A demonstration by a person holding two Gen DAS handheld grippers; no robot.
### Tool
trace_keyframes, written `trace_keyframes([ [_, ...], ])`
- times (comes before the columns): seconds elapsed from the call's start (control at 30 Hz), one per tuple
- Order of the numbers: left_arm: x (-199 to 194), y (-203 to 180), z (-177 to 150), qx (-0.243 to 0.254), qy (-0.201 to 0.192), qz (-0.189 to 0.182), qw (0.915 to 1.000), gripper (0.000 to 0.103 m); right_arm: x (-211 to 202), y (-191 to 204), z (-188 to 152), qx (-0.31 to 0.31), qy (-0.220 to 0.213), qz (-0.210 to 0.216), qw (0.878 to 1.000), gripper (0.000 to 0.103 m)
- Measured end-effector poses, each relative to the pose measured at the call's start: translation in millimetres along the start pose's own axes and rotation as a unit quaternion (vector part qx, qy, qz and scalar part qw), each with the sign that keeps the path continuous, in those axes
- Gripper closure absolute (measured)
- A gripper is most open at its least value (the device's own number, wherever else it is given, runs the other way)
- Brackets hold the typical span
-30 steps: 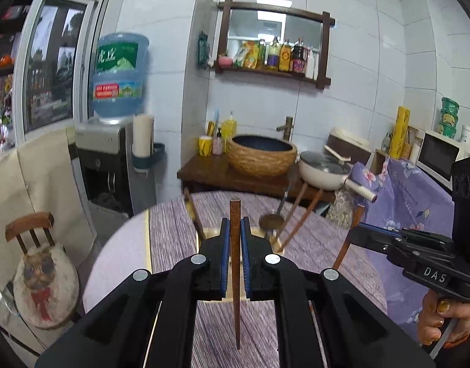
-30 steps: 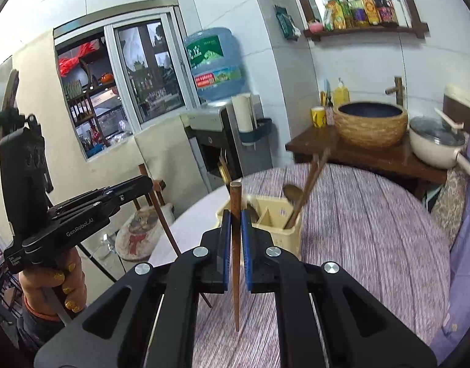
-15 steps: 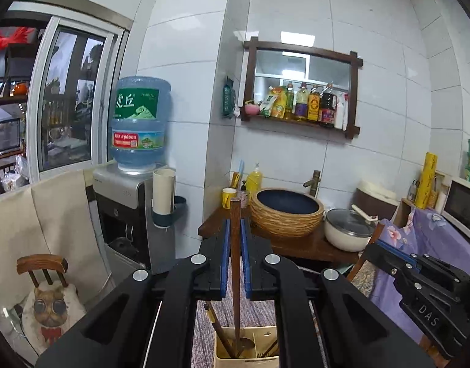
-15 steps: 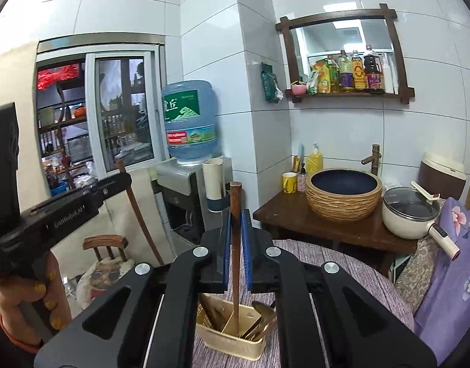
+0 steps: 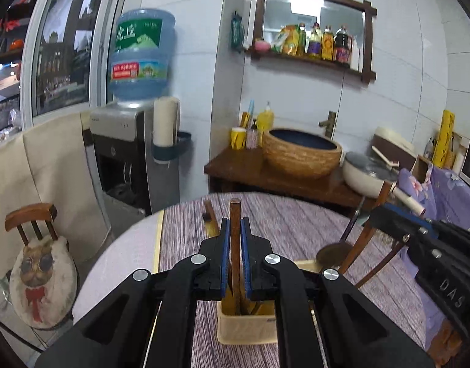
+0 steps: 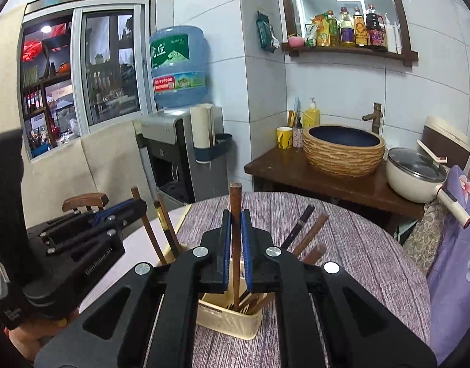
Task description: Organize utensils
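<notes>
My left gripper (image 5: 235,225) is shut on a brown wooden chopstick (image 5: 235,208) that stands upright between its blue pads. The stick's lower end dips into the cream utensil holder (image 5: 247,328) just below. In the right wrist view my right gripper (image 6: 235,216) is shut on a second brown chopstick (image 6: 235,193), whose tip reaches into the same holder (image 6: 232,322). Several chopsticks and a spoon (image 5: 333,253) lean inside the holder. Each gripper shows in the other's view, the right gripper (image 5: 385,214) at the right and the left gripper (image 6: 134,208) at the left.
The holder stands on a round table with a purple striped cloth (image 6: 342,245). Behind it are a water dispenser (image 6: 180,141), a wooden side table with a woven basin (image 6: 345,150) and a white pot (image 6: 415,174). A small chair with a cat cushion (image 5: 42,276) is at the left.
Both grippers swung up and forward over the table, then sank. The holder, earlier ahead of them, now sits right under the jaws with both chopstick tips inside it.
</notes>
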State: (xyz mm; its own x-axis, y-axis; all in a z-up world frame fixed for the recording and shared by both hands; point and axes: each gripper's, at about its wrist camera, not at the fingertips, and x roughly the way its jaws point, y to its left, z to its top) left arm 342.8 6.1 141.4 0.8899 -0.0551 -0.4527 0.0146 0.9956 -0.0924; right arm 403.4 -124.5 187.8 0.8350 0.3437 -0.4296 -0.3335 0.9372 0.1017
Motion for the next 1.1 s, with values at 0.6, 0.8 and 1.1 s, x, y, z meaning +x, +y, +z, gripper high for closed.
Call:
trace_keyframes([
  [0.6, -72, 17, -29, 0.005, -0.070, 0.012, 0.9974, 0.036, -74, 3, -31, -0.031, -0.082, -0.011, 0.996, 0.021],
  [0.8, -130, 36, -89, 0.012, -0.113, 0.022, 0.9933, 0.005, -132, 15, -97, -0.064, -0.100, -0.025, 0.993, 0.006],
  [1.1, -159, 45, -181, -0.013, -0.078, 0.025, 0.9965, 0.005, -168, 27, -209, -0.049, -0.077, -0.003, 0.996, 0.006],
])
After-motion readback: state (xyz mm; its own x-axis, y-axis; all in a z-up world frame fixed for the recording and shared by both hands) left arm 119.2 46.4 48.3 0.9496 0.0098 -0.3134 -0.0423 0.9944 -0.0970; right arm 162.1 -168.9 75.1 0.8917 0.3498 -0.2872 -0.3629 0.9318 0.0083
